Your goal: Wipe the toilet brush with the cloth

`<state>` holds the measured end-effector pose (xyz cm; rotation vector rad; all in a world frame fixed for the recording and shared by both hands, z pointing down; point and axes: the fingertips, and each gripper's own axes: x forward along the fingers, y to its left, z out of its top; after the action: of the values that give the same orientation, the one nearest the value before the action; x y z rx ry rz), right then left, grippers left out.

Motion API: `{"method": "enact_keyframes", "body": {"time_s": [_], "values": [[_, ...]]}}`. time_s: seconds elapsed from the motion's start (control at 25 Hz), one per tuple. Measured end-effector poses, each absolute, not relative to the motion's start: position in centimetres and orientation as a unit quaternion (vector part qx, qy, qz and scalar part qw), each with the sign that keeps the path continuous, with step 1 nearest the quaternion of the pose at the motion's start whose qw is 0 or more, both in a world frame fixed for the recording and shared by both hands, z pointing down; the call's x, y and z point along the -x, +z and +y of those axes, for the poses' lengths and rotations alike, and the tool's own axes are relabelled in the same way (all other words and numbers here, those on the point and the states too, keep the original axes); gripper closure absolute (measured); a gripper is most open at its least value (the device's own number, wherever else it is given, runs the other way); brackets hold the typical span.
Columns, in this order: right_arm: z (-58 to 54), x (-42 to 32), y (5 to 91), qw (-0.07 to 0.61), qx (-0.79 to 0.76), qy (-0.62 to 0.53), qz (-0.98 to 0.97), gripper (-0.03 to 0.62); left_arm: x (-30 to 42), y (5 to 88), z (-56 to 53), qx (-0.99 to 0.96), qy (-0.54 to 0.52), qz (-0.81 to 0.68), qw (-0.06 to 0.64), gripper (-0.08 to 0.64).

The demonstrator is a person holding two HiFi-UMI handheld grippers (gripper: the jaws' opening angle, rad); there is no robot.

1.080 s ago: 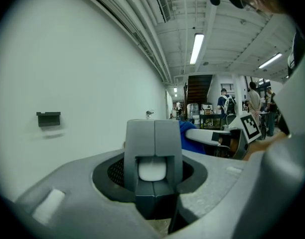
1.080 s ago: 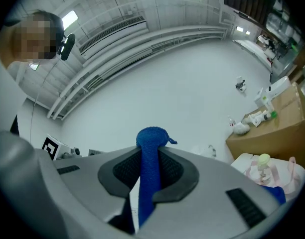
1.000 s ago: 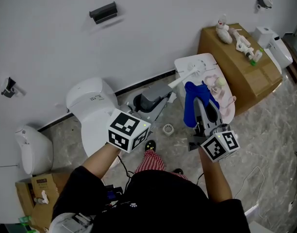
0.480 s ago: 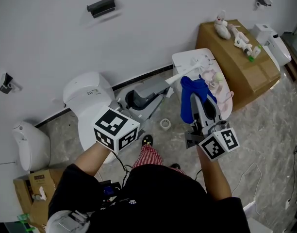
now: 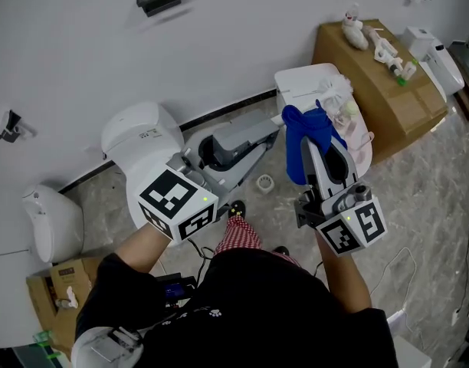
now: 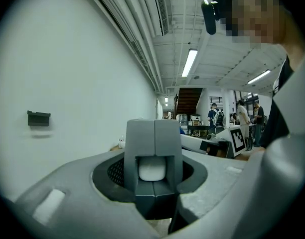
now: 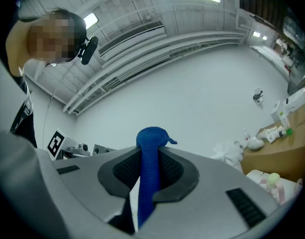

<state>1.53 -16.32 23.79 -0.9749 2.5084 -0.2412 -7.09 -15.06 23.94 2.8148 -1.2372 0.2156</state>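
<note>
While the left gripper (image 6: 153, 138) has its jaws pinched on the toilet brush (image 6: 151, 171) handle and the right gripper (image 7: 149, 168) clamps the blue cloth (image 7: 151, 136) near the bristles (image 5: 336, 90), wiping looks underway, and next the cloth should probably slide along the shaft.

Bright overhead strip lighting; fisheye-warped, dark-vignetted edges.

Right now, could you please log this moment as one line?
left gripper: shut on toilet brush handle | right gripper: shut on blue cloth | head view: cloth covers brush shaft beside bristles
</note>
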Motion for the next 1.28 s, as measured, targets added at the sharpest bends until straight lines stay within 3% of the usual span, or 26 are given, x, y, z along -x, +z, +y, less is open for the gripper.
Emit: {"method": "enact_keyframes", "body": {"time_s": [1.28], "values": [[-15.0,-0.4,21.7,0.196,0.361,0.003,0.912,0.528,5.2,21.7,-12.2,-0.931,0.049,-0.36,0.026,0.391]]}}
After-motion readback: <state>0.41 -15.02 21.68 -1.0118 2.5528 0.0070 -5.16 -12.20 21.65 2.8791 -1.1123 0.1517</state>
